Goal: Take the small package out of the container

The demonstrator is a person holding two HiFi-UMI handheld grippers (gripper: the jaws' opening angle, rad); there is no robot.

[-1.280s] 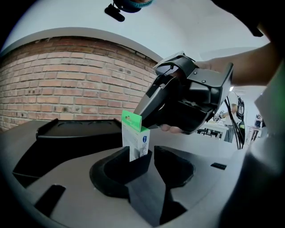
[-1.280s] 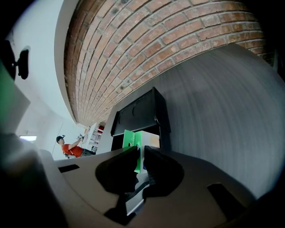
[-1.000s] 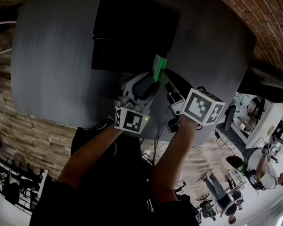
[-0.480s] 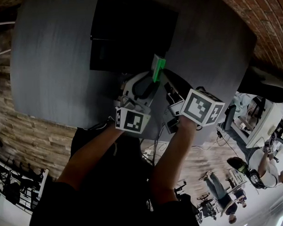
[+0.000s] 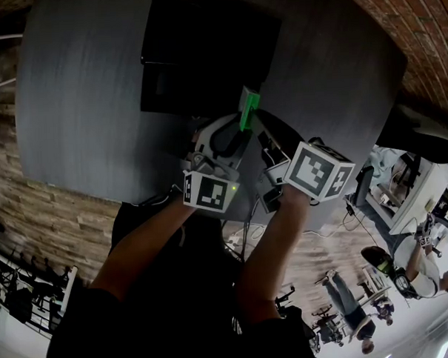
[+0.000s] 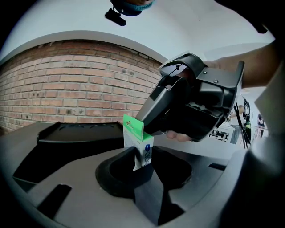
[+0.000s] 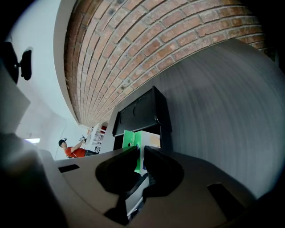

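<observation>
So the black container (image 5: 204, 57) sits on the dark grey table (image 5: 79, 92) and it's too dark to see what's inside. The small package (image 5: 248, 109), green and white, is already out of it and held up just in front. The right gripper (image 7: 140, 153) is clenched on its green flap. The left gripper (image 6: 142, 153) has just been closing, and its jaws now sit snug against the package's lower end. Compared with a second ago, honestly not much has changed: the package and both grippers are in the same spot, and only the left jaws are narrower.
</observation>
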